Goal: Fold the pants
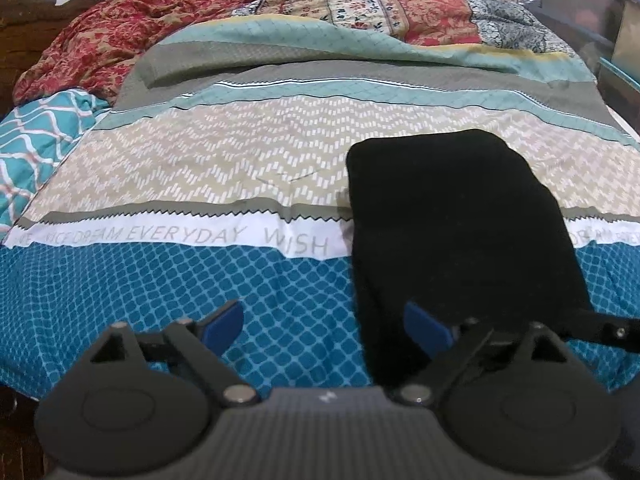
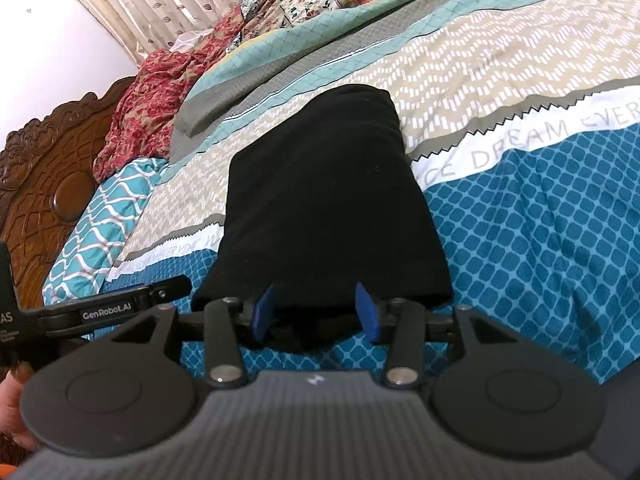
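Observation:
The black pants (image 1: 456, 232) lie folded into a long narrow stack on the patterned bedspread (image 1: 240, 168), right of centre in the left wrist view. My left gripper (image 1: 324, 326) is open, low over the near edge of the bed, its right finger at the pants' left edge. In the right wrist view the pants (image 2: 324, 200) run away from me down the middle. My right gripper (image 2: 316, 312) is open, its blue pads (image 2: 262, 312) on either side of the pants' near end, without squeezing it.
Crumpled red floral bedding (image 1: 100, 48) and a teal patterned pillow (image 1: 32, 152) lie at the far left. A carved wooden headboard (image 2: 44, 168) stands at left. The other gripper's arm (image 2: 104, 310) crosses at my left. Curtains hang behind the bed.

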Action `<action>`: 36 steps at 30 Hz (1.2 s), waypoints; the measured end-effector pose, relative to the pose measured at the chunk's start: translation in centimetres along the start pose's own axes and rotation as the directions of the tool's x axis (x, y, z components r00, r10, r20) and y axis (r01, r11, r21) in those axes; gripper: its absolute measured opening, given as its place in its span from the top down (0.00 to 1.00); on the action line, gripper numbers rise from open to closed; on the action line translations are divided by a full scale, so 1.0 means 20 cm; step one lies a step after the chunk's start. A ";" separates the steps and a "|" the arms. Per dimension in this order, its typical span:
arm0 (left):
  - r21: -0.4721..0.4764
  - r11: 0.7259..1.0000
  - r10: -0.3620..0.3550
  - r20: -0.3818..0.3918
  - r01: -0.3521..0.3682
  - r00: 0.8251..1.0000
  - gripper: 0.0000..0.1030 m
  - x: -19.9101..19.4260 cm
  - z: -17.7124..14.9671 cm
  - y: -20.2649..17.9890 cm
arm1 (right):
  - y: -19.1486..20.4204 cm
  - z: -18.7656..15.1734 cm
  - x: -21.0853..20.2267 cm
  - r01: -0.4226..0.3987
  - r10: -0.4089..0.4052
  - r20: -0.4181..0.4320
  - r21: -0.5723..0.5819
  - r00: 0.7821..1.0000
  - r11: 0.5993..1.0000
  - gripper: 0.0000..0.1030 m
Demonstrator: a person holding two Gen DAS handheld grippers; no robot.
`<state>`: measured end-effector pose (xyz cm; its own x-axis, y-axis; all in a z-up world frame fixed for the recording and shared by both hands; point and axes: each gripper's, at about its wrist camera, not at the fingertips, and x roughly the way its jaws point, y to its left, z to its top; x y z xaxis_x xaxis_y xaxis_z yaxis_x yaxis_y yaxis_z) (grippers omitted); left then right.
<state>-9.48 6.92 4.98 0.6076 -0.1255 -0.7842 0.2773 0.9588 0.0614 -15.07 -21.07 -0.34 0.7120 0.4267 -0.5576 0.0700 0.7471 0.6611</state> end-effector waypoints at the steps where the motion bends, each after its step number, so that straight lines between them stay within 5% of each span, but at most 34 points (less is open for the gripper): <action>1: -0.007 1.000 0.006 0.003 -0.006 1.000 0.04 0.00 0.00 0.01 | 0.00 0.00 0.00 0.000 0.000 -0.001 0.000 1.000 1.000 0.52; 8: -0.033 0.996 0.082 0.027 -0.081 0.996 0.00 -0.03 0.01 0.05 | 0.03 -0.01 0.00 0.004 -0.004 0.010 0.000 1.000 1.000 0.46; 20: -0.007 0.998 0.068 -0.158 -0.070 0.985 0.00 0.00 -0.08 0.04 | 0.05 -0.04 -0.02 0.011 -0.011 0.008 0.019 1.000 1.000 0.45; 36: 0.111 0.993 0.058 -0.180 -0.039 0.982 0.00 0.00 -0.11 -0.09 | 0.06 -0.07 -0.02 0.057 -0.057 0.007 0.033 0.998 0.998 0.43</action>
<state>-11.60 5.68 3.46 0.4791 -0.0218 -0.8775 0.3344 0.9288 0.1596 -16.32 -19.58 0.02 0.7115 0.3800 -0.5911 0.1331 0.7531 0.6444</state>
